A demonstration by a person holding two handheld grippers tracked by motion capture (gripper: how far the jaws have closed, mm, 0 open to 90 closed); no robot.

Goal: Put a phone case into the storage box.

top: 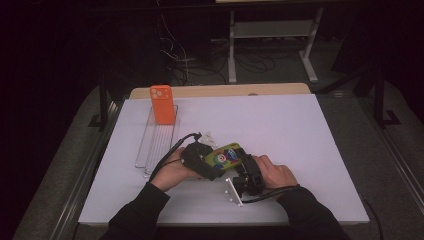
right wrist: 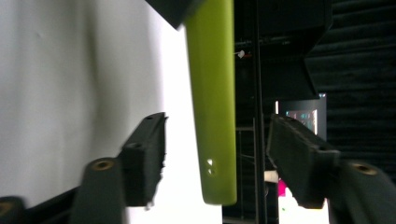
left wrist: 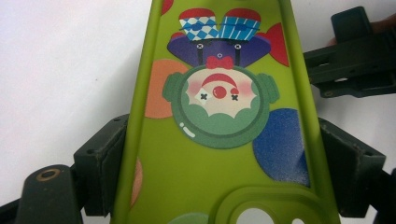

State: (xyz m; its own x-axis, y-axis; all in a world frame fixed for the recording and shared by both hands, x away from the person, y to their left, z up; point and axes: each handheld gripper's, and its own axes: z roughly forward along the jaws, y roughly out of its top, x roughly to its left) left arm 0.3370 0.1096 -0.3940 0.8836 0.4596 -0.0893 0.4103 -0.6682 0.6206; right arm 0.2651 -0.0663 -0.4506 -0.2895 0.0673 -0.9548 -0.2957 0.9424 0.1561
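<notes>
Green clown phone case (top: 225,154) lifted near centre of bench (top: 300,130), left gripper (left wrist: 219,154) fingers pinching its edges; right gripper (right wrist: 215,158) fingers straddle its end, not yet gripping; orange phone (top: 163,104) already propped in clear rack (top: 150,145) far left; green case left to place

My table (top: 300,130) is topped with a plain white sheet; a strip of bare wood shows along its far edge. Near the far left corner lies a clear ridged tray (top: 150,145), long side parallel to the left edge — an orange phone case (top: 163,104) stands upright at its far end.
</notes>
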